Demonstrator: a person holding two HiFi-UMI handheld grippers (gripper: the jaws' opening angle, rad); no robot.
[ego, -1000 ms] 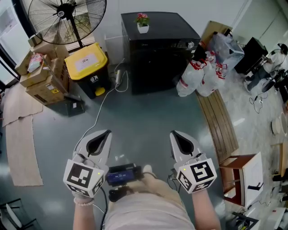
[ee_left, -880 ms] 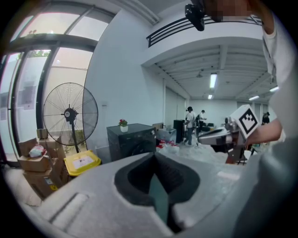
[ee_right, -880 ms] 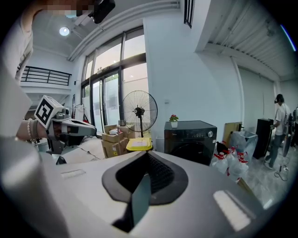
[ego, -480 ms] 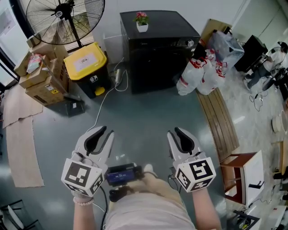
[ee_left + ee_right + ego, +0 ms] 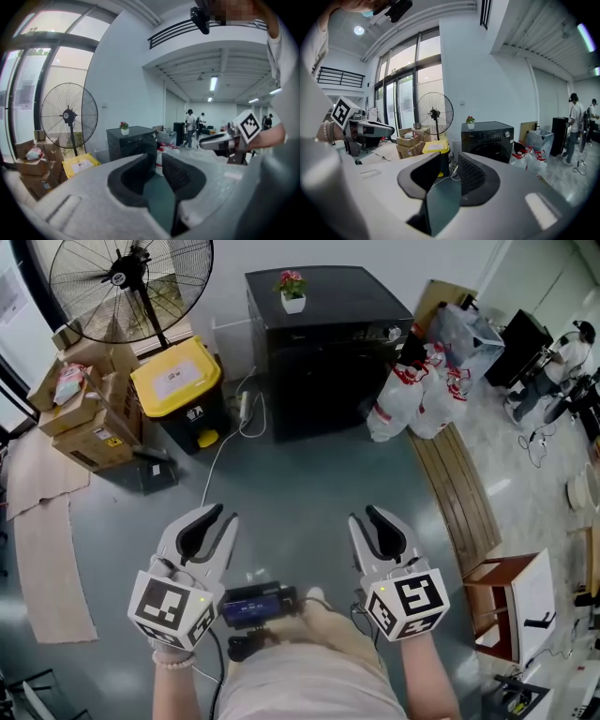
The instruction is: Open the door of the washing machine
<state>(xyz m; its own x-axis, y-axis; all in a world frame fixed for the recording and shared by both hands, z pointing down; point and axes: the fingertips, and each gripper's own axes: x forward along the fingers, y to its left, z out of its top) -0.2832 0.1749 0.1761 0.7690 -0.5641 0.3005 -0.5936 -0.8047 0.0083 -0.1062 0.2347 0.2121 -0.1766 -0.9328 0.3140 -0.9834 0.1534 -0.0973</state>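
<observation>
The black front-loading washing machine (image 5: 323, 352) stands against the far wall with its round door (image 5: 490, 151) closed; it also shows in the left gripper view (image 5: 131, 143). Both grippers hover low in front of me, well short of the machine. My left gripper (image 5: 221, 515) is open with nothing between its dark pads (image 5: 140, 171). My right gripper (image 5: 367, 515) is opening, and its jaws (image 5: 450, 161) are empty too. Each gripper shows in the other's view, the right one (image 5: 220, 140) and the left one (image 5: 365, 127).
A small potted flower (image 5: 292, 289) sits on the machine. To its left are a yellow-lidded bin (image 5: 178, 381), a standing fan (image 5: 122, 282) and cardboard boxes (image 5: 80, 409). White plastic bags (image 5: 412, 395) and a wooden bench (image 5: 459, 493) lie to the right. A cable (image 5: 220, 456) crosses the floor.
Both grippers went from shut to open, the right one widening further in the last half second. Neither hand has shifted noticeably.
</observation>
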